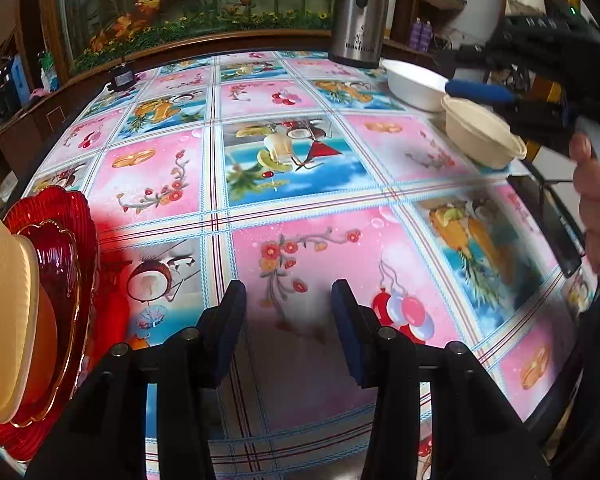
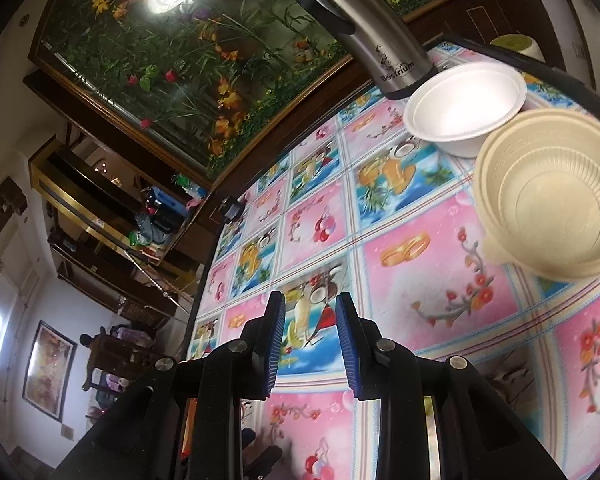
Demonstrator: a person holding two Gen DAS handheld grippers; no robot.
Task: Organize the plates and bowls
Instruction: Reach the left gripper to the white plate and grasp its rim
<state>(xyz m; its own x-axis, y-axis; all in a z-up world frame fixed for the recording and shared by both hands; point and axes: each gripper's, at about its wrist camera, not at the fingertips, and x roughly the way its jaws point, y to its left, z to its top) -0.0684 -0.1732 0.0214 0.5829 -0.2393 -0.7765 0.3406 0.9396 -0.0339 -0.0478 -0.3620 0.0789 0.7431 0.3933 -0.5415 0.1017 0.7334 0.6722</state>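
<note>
Bowls at the far corner, both tongs empty over the cloth

Cream ribbed bowl (image 2: 556, 196) – upright on the table, ahead and to the right of the right gripper (image 2: 310, 344), well apart from its tips. In the left wrist view the same bowl (image 1: 482, 136) sits far ahead and right of the left gripper (image 1: 288, 332), and the right gripper's blue pad (image 1: 480, 90) hangs just above its rim; contact there cannot be told

White bowl (image 2: 464, 104) – just behind the cream one, rims near or touching, hard to say which. Steel flask (image 2: 368, 32) stands just beyond it, at the table's far edge

Stack to the left of the left gripper – a red glass plate (image 1: 56, 280) with a gold-edged inner rim, and pale bowls (image 1: 4, 320) nested on it, right at the frame edge, beside the left finger but not touching it

Right gripper – jaws part-way open, a narrow gap, only patterned tablecloth (image 2: 420, 280) showing between the blue pads. Holds nothing

Left gripper – jaws part-way open, somewhat wider than the right, tips above the tablecloth's pink square. Holds nothing, touches nothing seen

A hand (image 1: 596, 200) grips the right tool's handle at the far right of the left wrist view
</note>
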